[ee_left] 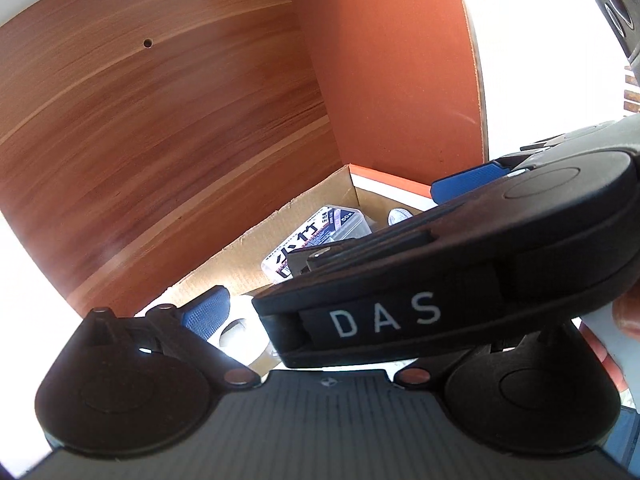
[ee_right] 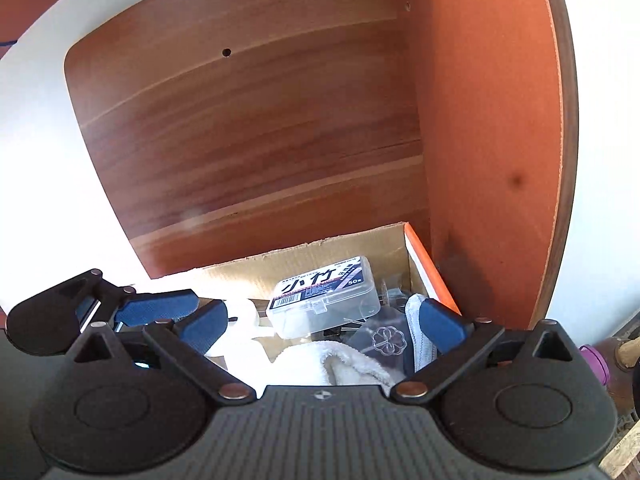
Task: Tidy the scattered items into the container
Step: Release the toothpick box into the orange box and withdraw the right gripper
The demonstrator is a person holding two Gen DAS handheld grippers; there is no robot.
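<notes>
A cardboard box (ee_right: 424, 256) with an orange rim stands against the wooden back panel. In it lie a clear plastic case (ee_right: 324, 300) with a printed label, a white towel (ee_right: 344, 360), a clear bag (ee_right: 386, 338) with a flower emblem and a white ring-shaped item (ee_right: 240, 320). My right gripper (ee_right: 322, 328) hangs open over these things, with nothing pinched between its blue pads. My left gripper (ee_left: 320, 316) is beside it on the left, also open. Only its left blue finger (ee_left: 204, 316) shows; the right gripper's black housing (ee_left: 440, 280) hides the other. The case (ee_left: 320, 236) peeks out behind that housing.
The wooden back panel (ee_right: 260, 140) and an orange side wall (ee_right: 488, 120) close in the box at the rear and right. A purple-capped object (ee_right: 594, 360) stands outside the wall at the far right. A bright white surface (ee_right: 60, 200) lies to the left.
</notes>
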